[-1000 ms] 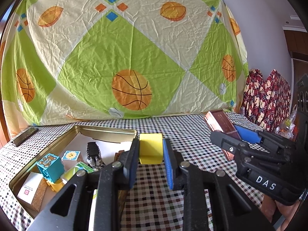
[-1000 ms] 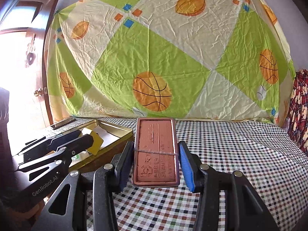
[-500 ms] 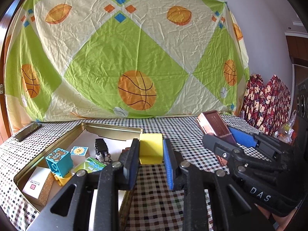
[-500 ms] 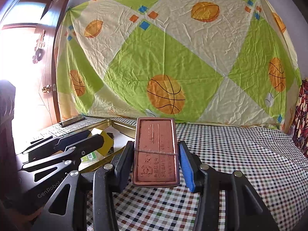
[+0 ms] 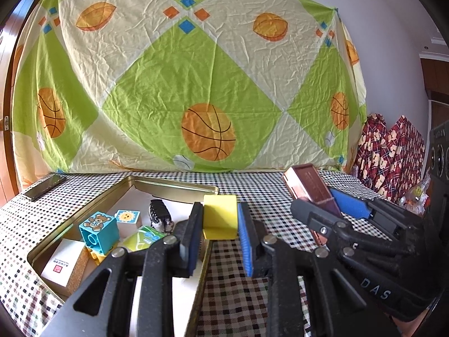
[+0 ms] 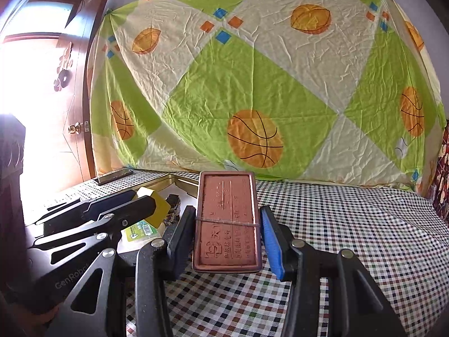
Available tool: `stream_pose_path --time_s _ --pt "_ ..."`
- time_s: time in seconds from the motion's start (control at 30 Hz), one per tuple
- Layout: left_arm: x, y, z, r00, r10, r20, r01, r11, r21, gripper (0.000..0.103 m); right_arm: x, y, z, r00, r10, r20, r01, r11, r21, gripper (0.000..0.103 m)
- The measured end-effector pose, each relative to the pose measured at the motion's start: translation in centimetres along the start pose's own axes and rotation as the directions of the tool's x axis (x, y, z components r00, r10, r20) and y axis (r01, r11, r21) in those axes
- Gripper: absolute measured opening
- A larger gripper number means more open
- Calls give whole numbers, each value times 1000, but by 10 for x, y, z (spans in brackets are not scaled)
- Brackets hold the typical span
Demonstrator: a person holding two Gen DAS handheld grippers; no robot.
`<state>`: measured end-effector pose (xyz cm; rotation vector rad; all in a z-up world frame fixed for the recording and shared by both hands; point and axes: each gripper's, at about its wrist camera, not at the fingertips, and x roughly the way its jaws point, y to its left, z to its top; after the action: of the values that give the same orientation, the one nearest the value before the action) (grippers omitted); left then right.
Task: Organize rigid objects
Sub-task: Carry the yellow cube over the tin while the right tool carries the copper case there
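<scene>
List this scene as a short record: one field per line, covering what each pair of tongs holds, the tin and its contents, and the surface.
left tongs: shut on yellow block, held above the tin's near right edge
right tongs: shut on brown embossed tin, held above the tablecloth
gold tray tin: open, on the table's left side
tin contents: teal bear block, sun tile, green card, white box
surface: checked tablecloth
elsewhere: phone at far left corner
</scene>
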<state>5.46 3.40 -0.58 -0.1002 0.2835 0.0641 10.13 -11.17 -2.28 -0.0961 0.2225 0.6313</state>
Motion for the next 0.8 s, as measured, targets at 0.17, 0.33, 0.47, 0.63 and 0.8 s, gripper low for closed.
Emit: stream_pose_path --time_s 0.17,0.33,0.47,0.63,0.8 --pt "-3 5 0 1000 5 4 -5 1000 -5 24 1 5 1 1000 9 -1 -9 1000 -4 49" --pt "-5 13 0 1000 15 5 -15 1000 -21 24 3 11 1 1000 20 -2 -20 1000 -4 49" --pt "-6 19 0 1000 21 7 -20 999 -32 24 6 16 1 1000 29 -4 -29 1000 -8 49" --pt "-9 27 1 1000 24 14 -23 999 -49 24 9 25 2 999 44 -6 -44 999 -16 49" --pt "-14 34 2 999 33 25 -32 998 -57 24 10 34 3 998 55 -5 -55 998 -26 49"
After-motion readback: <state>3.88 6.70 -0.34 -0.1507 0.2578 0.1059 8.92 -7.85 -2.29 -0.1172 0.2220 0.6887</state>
